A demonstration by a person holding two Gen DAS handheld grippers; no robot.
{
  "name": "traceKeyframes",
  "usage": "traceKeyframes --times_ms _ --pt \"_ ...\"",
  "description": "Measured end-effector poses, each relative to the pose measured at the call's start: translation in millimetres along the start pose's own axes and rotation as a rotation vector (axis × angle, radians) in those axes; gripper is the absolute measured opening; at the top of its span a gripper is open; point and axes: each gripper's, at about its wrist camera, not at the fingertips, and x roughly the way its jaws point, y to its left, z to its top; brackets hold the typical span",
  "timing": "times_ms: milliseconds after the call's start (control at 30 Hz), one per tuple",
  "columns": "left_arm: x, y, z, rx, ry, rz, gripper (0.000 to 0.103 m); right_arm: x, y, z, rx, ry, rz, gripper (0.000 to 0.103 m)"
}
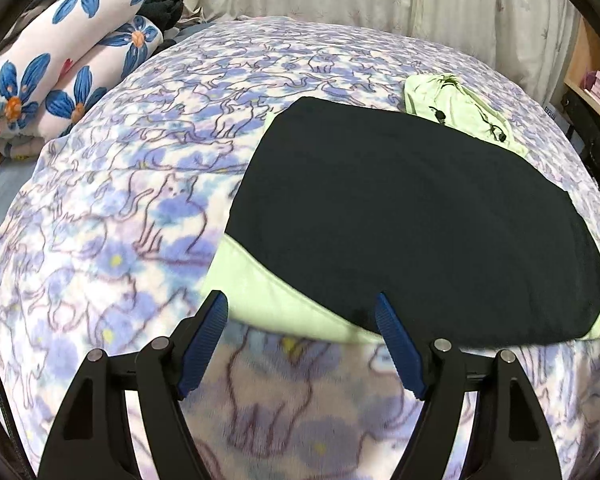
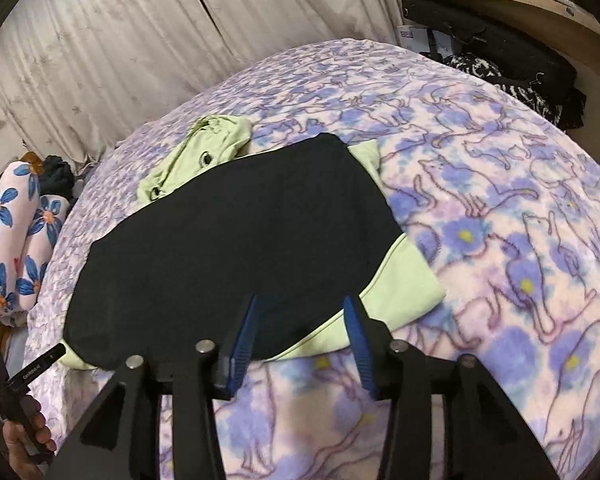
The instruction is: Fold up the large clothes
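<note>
Both empty: left gripper (image 1: 302, 306) gapes wide and right gripper (image 2: 302, 310) half-wide, each over the near hem of the black-and-green garment (image 1: 412, 216) at frame bottom.

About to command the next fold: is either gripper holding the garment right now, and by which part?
Nothing is held. The left gripper and right gripper are both open at the near hem of the black and green garment, with no fabric pinched.

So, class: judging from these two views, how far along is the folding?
Done: the black garment lies flat on the green garment on the blanket. In hand: nothing; the left gripper and right gripper are open at the near hem. Left: the folds themselves; no crease shows, and the hood lies bunched.
</note>
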Motion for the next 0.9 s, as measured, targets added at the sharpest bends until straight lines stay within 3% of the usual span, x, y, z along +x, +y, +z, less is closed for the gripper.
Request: traceKeyframes --times_ms 100,233,300,433,633,900 --pt "-3 5 -8 -0.02 0.025 -0.05 0.076 5 -2 -5 0.027 0.026 0.034 0.054" --pt "7 16 -18 -0.102 0.073 -0.177 0.076 20 -10 -14 0.081 0.075 0.07 0.055" --pt "18 27 -24 -0.197 0.094 -0.287 0.076 29 -16 -20 0.128 0.099 0.105 0.055" --pt "41 43 -31 -0.352 0.116 -0.39 0.078 52 -27 -27 0.232 0.143 0.163 0.055" --pt "61 42 -25 -0.384 0.055 -0.398 0.078 74 -31 -27 0.294 0.114 0.178 0.055" --pt "84 39 2 -0.423 -0.038 -0.364 0.078 95 -18 -10 0.264 0.03 0.145 0.056"
